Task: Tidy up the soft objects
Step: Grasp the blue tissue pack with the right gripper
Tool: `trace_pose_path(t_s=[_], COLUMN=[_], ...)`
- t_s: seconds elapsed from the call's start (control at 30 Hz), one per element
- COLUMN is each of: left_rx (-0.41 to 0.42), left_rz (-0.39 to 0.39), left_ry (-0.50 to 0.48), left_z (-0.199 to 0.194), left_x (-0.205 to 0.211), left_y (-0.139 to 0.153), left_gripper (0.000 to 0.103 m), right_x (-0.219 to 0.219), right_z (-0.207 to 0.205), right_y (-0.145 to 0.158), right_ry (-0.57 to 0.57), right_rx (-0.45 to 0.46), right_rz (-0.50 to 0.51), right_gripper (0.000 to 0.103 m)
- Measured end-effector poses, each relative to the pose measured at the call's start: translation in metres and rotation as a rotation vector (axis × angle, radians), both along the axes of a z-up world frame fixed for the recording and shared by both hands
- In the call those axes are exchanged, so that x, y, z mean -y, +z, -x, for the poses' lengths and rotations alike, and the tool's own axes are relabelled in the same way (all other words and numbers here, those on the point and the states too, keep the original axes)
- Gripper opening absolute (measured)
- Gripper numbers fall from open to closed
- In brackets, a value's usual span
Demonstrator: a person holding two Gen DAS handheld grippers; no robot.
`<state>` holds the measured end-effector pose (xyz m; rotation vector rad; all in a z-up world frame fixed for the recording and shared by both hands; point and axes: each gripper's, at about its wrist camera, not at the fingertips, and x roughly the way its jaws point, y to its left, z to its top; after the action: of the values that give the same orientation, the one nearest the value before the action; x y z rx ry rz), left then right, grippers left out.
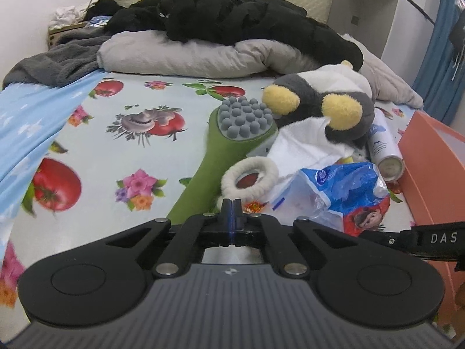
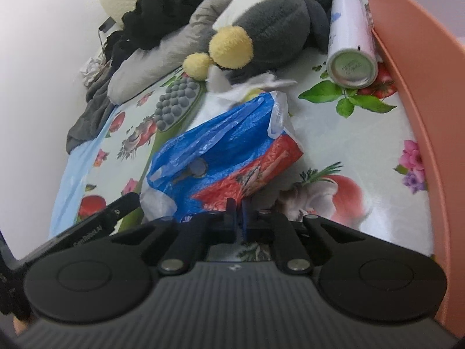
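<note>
— On the bed, where's the plush penguin (image 1: pixel 325 107)?
— Lying at two o'clock, touching the green massager (image 1: pixel 229 142), blue plastic bag (image 1: pixel 345 189) at its near side.
— And the claws?
— Left claw (image 1: pixel 231 208) pressed together, holding nothing; right claw (image 2: pixel 237 209) likewise, just beside the bag.

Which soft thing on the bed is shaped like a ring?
The white fuzzy ring beside the green massager. It has a hole through its middle; the penguin plush and grey pillow don't.
</note>
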<state>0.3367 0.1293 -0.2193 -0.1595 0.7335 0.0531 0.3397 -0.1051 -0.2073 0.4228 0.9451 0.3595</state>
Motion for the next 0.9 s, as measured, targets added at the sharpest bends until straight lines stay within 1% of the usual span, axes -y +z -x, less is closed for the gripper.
trace_pose_path(t_s=[0.2,0.37,0.4,0.47,0.5,0.53,0.63,0.73,0.8,0.9], left_rx=[0.011,0.018,0.020,0.020,0.027,0.029,0.036,0.015,0.008,-0.010], left_rz=[0.030,0.043,0.045,0.022,0.000,-0.014,-0.061,-0.107,-0.123,-0.176], left_ry=[0.017,-0.019,-0.039,-0.063,-0.077,-0.091,-0.121,-0.157,-0.183,-0.190], left_z=[0.029,0.032,0.030,0.023,0.020,0.016,0.004,-0.009,-0.017,-0.028], left_x=[0.002,0.001,0.001,0.002,0.004,0.005,0.010,0.015,0.017,0.022], left_y=[0.011,0.017,0.018,0.020,0.021,0.020,0.018,0.010,0.004,-0.005], left_gripper=[0.000,0.002,0.005,0.021,0.037,0.042,0.042,0.042,0.042,0.042], right_x=[0.008,0.014,0.016,0.017,0.017,0.017,0.017,0.017,0.016,0.017], right_z=[0.030,0.048,0.050,0.053,0.053,0.053,0.053,0.052,0.051,0.050], right_y=[0.010,0.011,0.010,0.008,0.007,0.006,0.004,0.003,0.001,0.001], right_ry=[0.023,0.037,0.038,0.041,0.042,0.043,0.053,0.065,0.072,0.081], right_rx=[0.021,0.031,0.028,0.026,0.024,0.022,0.027,0.033,0.036,0.042], right_rz=[0.067,0.122,0.128,0.135,0.140,0.142,0.150,0.155,0.159,0.164], right_gripper=[0.006,0.006,0.006,0.006,0.006,0.006,0.006,0.006,0.006,0.006])
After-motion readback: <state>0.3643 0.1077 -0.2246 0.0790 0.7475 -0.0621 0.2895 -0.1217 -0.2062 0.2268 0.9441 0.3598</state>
